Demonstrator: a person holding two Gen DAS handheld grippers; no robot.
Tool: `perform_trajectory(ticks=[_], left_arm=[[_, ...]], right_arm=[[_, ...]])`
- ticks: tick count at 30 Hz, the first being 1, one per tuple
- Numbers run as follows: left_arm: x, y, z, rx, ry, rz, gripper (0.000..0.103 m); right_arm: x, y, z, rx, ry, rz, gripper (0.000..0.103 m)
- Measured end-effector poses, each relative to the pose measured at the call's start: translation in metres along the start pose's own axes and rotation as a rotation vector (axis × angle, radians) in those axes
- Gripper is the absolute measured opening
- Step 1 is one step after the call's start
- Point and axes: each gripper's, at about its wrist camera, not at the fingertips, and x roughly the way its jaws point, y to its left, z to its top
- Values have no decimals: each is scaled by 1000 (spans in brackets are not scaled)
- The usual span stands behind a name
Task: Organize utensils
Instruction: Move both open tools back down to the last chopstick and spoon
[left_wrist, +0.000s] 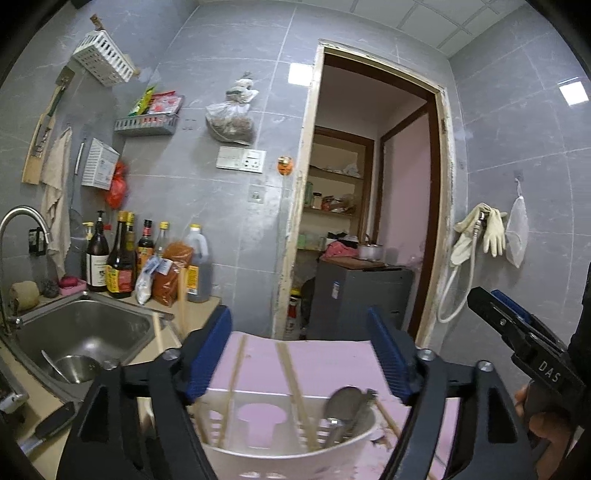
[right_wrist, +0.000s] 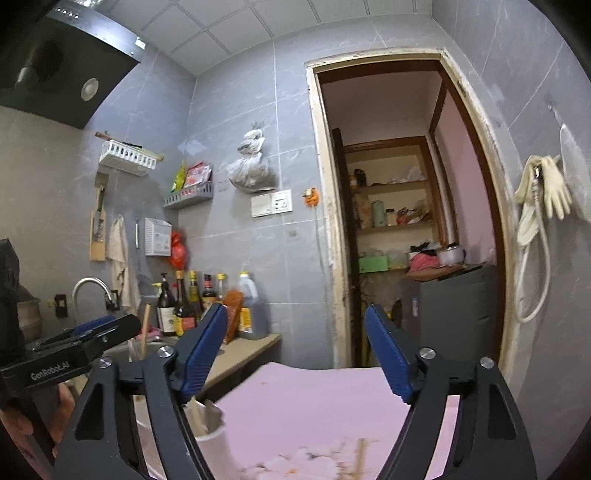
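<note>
Pink worktop (right_wrist: 314, 406) fills lower centre; grey-tiled kitchen, open doorway (left_wrist: 373, 199) centre. Sink (left_wrist: 81, 328) lower left. White utensil holder (left_wrist: 280, 454) carries chopsticks (left_wrist: 295, 387). Left gripper (left_wrist: 299, 354) and right gripper (right_wrist: 295, 354): jaws apart, gripping nothing.

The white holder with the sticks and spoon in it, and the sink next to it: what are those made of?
The holder looks like moulded white plastic, smooth and matte, with cut-out slots in its wall. The chopsticks in it seem to be bare pale wood or bamboo. The spoon looks like grey metal with a dull shine. The sink appears to be brushed stainless steel, judging by its soft reflections.
</note>
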Motion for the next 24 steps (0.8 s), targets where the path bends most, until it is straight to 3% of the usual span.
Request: perform_trajectory(ticks=[4, 8, 17, 24], left_arm=[[3, -19, -5, 19, 41, -41, 88], [5, -34, -14, 24, 83, -88, 93], [10, -67, -41, 50, 219, -155, 93], [17, -90, -72, 81, 358, -176, 93]], right_arm=[[-15, -17, 3, -22, 12, -29, 92], [-26, -30, 2, -44, 37, -48, 102], [-42, -65, -15, -65, 177, -92, 103], [-44, -86, -42, -69, 346, -82, 103]])
